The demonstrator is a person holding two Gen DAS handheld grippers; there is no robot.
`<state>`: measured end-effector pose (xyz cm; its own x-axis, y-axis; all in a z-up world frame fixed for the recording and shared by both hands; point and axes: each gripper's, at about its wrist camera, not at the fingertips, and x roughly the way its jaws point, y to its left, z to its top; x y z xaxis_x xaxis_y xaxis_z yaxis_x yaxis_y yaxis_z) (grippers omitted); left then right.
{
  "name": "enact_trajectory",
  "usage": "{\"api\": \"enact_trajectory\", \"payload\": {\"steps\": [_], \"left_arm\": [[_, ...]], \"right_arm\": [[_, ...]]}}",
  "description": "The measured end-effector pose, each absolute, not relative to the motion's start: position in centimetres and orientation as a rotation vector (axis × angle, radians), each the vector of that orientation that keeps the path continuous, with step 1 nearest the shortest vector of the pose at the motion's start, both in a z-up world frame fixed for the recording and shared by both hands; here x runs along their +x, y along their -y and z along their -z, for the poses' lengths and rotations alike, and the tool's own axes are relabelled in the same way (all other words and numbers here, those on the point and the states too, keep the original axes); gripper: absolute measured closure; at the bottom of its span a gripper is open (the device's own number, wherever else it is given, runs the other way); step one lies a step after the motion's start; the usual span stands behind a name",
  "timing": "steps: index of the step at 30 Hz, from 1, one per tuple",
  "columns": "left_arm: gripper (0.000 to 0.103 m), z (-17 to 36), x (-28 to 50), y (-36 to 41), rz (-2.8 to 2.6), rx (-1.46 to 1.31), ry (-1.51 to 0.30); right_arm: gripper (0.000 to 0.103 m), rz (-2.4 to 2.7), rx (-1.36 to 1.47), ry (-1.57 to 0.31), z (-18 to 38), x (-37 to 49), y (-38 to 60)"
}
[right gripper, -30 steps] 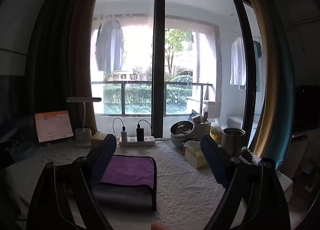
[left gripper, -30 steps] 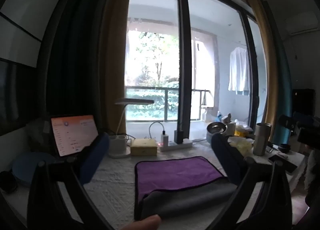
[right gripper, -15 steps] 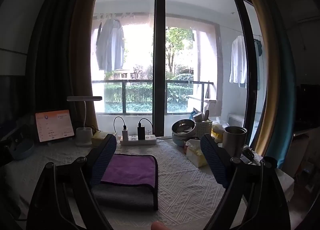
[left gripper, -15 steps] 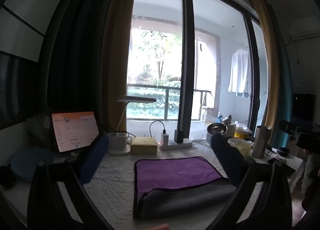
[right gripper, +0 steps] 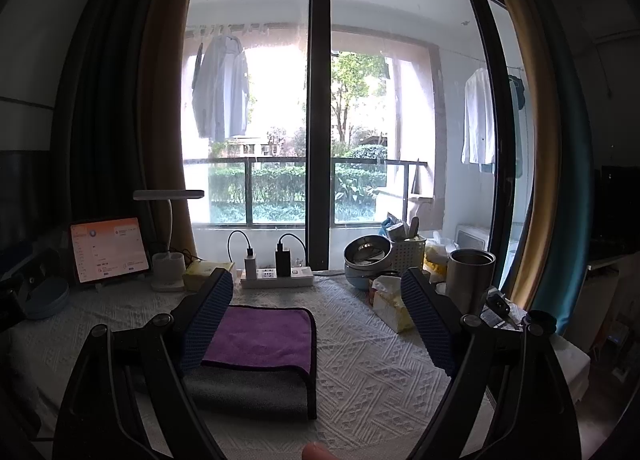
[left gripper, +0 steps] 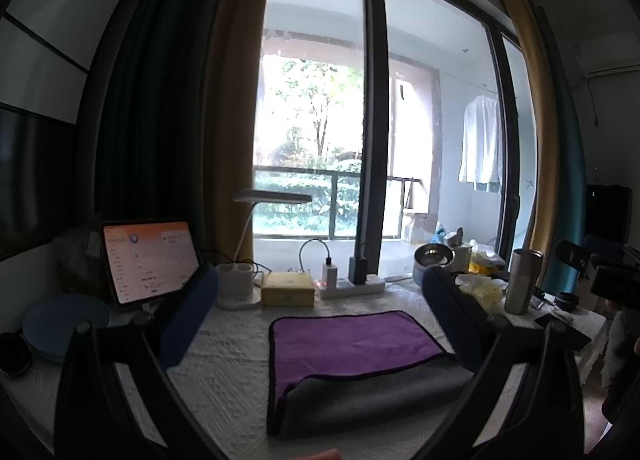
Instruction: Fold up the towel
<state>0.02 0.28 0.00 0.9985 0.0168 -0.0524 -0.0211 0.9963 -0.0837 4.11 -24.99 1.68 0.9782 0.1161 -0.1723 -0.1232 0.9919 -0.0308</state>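
A folded towel (left gripper: 360, 360), purple on top with a grey flap at its near edge, lies flat on the white textured tablecloth (left gripper: 232, 360). It also shows in the right wrist view (right gripper: 260, 348), low and left of centre. My left gripper (left gripper: 320, 308) is open and empty, held above and short of the towel. My right gripper (right gripper: 318, 308) is open and empty, to the right of the towel, its left finger (right gripper: 208, 316) overlapping the towel's left part in view. Neither gripper touches the towel.
Along the table's back stand a lit tablet (left gripper: 150, 260), a white desk lamp (left gripper: 240, 280), a yellow box (left gripper: 287, 289), a power strip (right gripper: 276, 276), steel bowls (right gripper: 366, 256), a tissue pack (right gripper: 392, 306) and a steel tumbler (right gripper: 470, 278). A blue plate (left gripper: 66, 322) lies at the left.
Both grippers have drawn back and risen a little from the towel. The towel has stayed folded and still. Both grippers have stayed open.
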Motion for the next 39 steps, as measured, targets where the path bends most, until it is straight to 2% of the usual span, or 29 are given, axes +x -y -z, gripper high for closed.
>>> {"api": "enact_trajectory", "payload": {"steps": [39], "left_arm": [[0.000, 0.12, 0.02, -0.33, -0.031, -0.086, -0.066]], "right_arm": [[0.015, -0.124, -0.043, -0.183, -1.30, 4.51, 24.89]]}}
